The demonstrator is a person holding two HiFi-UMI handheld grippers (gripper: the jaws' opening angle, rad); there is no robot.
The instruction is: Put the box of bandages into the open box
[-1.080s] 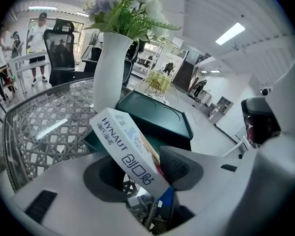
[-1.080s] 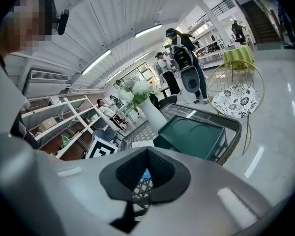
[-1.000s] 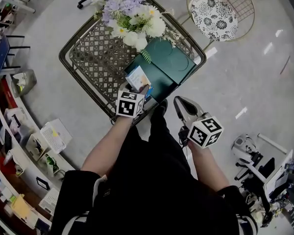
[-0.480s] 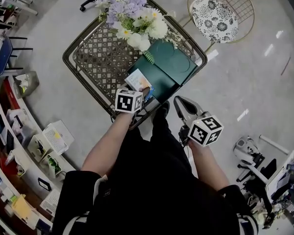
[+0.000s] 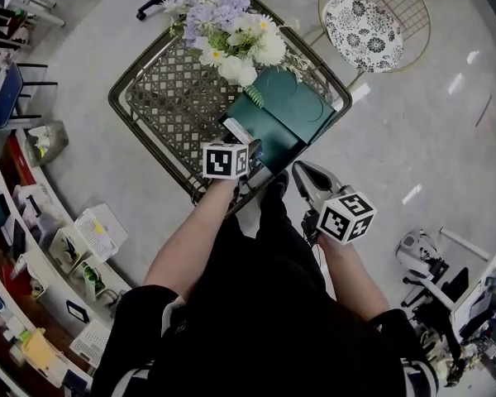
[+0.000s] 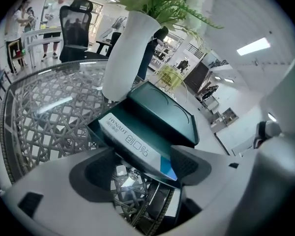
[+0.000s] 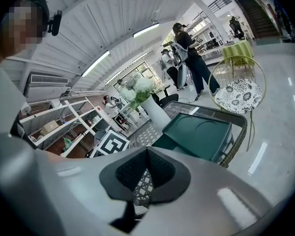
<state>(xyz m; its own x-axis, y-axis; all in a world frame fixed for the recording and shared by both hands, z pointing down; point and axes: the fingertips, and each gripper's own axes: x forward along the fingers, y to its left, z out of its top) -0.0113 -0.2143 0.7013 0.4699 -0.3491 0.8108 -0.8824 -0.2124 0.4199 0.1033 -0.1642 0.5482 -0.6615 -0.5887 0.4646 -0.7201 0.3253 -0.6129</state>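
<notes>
The white bandage box (image 6: pixel 132 144), with a blue end, lies in the tray of the open dark green box (image 6: pixel 162 112) on the table. My left gripper (image 6: pixel 142 170) straddles it. Its jaws have just been opening, and both pads now stand off the bandage box. In the head view the left gripper (image 5: pixel 246 154) sits at the near edge of the green box (image 5: pixel 293 110), and its marker cube hides the bandage box. My right gripper (image 5: pixel 304 174) hovers off the table's near right side, shut with nothing in it; the pads of the right gripper (image 7: pixel 146 173) meet.
The green box stands on a glass-topped wicker table (image 5: pixel 165 106) beside a white vase of flowers (image 5: pixel 227 31). A round wire chair with a patterned cushion (image 5: pixel 372 23) stands at the far right. Shelves (image 5: pixel 33 246) line the left. People stand in the background.
The bandage box showed beyond the left cube; now it is down in the green box and hidden in the head view. The left gripper rolled slightly. The right gripper kept still.
</notes>
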